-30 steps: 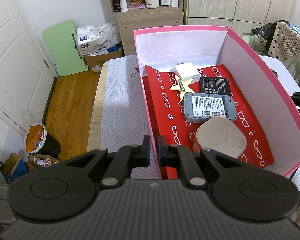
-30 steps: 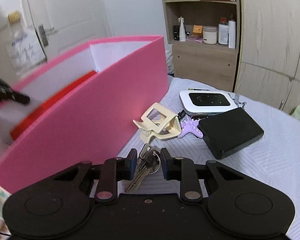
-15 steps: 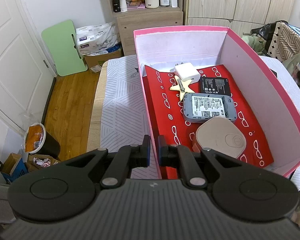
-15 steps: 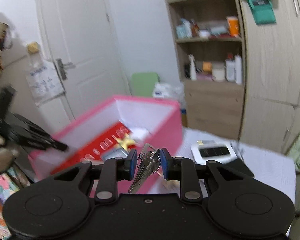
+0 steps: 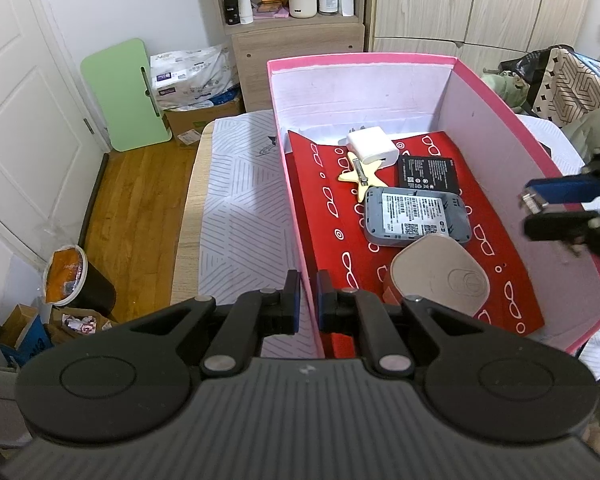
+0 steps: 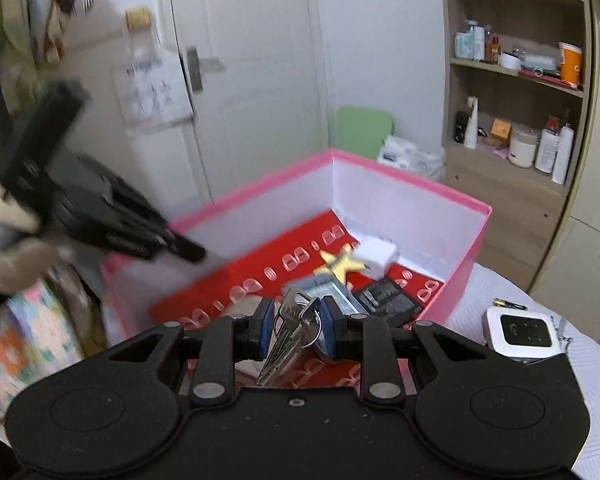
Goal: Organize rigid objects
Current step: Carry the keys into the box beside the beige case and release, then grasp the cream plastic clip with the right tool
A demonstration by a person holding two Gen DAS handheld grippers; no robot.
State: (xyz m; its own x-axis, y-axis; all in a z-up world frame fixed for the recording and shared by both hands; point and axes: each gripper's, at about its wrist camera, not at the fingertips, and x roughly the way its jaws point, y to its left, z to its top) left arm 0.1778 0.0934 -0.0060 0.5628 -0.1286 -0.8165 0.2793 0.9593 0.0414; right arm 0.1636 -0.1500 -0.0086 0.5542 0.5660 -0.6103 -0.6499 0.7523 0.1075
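A pink box (image 5: pixel 364 58) with a red patterned liner holds a white charger (image 5: pixel 372 148), a yellow star (image 5: pixel 360 178), a black battery (image 5: pixel 428 170), a grey router (image 5: pixel 416 220) and a beige rounded device (image 5: pixel 440 276). My left gripper (image 5: pixel 308 300) is shut on the box's near left wall. My right gripper (image 6: pixel 294 320) is shut on a bunch of keys (image 6: pixel 288 336), held above the box's right side. In the left wrist view the right gripper (image 5: pixel 530 210) shows at the right edge. In the right wrist view the left gripper (image 6: pixel 192 252) is blurred.
The box stands on a table with a striped white cloth (image 5: pixel 236 208). A white router (image 6: pixel 524 332) lies on the cloth to the right of the box. A shelf unit (image 5: pixel 296 12) and a green board (image 5: pixel 128 96) stand behind the table, and a bin (image 5: pixel 72 280) is on the floor.
My right gripper has risen from the table beside the box with the keys and swung over the box's right wall. It now shows in the left wrist view. The left gripper has not moved.
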